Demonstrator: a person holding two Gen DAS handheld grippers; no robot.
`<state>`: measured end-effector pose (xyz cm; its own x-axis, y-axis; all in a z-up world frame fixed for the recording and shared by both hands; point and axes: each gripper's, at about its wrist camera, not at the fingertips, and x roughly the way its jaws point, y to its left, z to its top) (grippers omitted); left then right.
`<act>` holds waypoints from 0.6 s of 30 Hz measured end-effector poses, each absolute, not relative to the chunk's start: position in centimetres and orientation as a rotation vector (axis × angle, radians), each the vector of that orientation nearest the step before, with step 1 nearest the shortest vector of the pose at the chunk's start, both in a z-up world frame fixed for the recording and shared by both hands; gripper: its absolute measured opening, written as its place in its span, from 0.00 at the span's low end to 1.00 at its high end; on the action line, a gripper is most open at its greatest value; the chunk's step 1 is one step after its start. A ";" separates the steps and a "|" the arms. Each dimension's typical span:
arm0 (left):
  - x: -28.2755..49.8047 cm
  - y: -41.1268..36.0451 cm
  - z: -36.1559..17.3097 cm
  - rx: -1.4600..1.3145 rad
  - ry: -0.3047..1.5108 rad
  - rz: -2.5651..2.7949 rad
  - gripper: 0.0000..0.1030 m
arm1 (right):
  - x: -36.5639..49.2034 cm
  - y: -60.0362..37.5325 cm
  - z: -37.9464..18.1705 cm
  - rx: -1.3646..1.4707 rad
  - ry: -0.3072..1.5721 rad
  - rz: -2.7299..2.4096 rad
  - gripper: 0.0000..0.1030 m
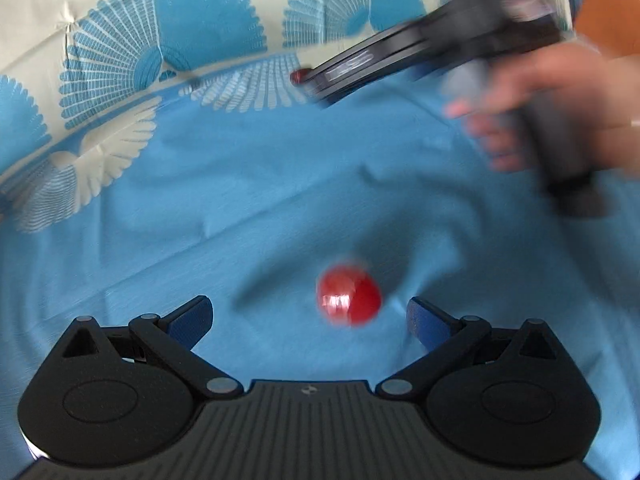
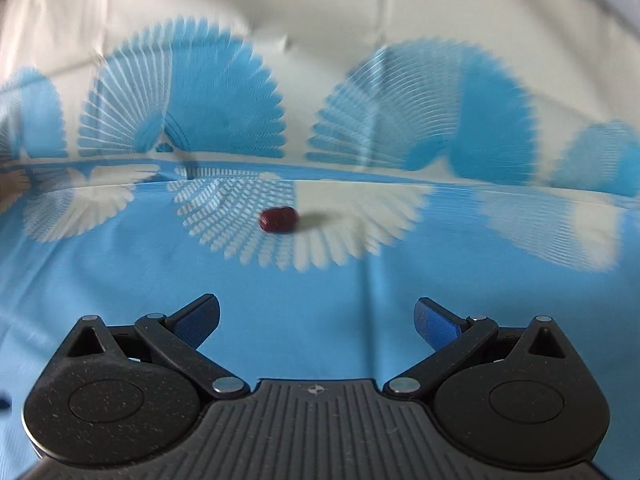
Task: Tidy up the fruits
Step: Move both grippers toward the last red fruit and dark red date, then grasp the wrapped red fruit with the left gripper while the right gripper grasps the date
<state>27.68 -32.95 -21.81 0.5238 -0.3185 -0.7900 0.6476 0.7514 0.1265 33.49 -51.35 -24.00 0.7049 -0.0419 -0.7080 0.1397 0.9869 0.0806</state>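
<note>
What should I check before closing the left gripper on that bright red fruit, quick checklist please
1. Left gripper open: ok.
2. Bright red fruit between the fingertips: not ok, it lies just ahead, nearer the right finger.
3. Fruit at rest: cannot tell, it is blurred.
4. Right gripper open and empty: ok.
5. Dark red fruit free on the cloth: ok.
6. Somewhere to put the fruit: cannot tell, none in view.

- My left gripper: chunky black plastic, blue finger pads, silver pivot screws, ribbed grey base.
- Right gripper looks identical, just dustier.
</note>
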 end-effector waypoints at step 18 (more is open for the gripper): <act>26.7 -27.4 -15.7 0.291 0.840 -0.530 0.32 | 31.9 -51.0 -22.1 0.105 0.693 -0.205 0.31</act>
<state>26.67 -27.37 -15.69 0.5496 -0.3286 -0.7681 0.5518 0.8331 0.0385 31.93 -51.05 -22.06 0.7501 -0.1523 -0.6436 0.2222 0.9746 0.0283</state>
